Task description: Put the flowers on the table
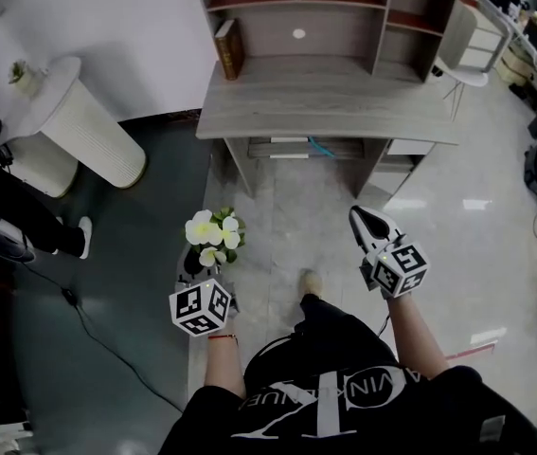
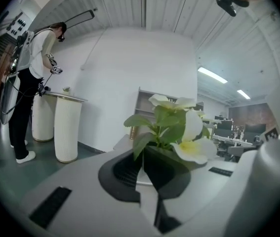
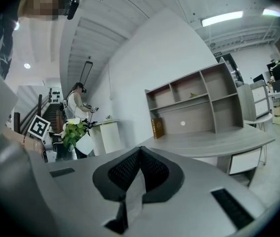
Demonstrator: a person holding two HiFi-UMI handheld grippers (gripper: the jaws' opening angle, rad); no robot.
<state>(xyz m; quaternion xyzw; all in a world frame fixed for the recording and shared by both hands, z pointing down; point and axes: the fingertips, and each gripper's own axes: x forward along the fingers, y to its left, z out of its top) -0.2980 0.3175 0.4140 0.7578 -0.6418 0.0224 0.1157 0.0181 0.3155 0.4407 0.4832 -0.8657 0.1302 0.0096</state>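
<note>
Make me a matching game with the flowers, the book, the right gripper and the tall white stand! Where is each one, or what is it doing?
Things:
1. flowers
2. book
3. right gripper
4. tall white stand

Places or states:
A. shut, holding nothing
B. off to the left of the desk
C. gripped by the left gripper
D. standing upright on the desk

Pairs: 1-C, 2-D, 3-A, 4-B

Grey wooden desk [image 1: 325, 102], brown book [image 1: 229, 48] standing at left, shelf unit [image 1: 382, 27] on top
</note>
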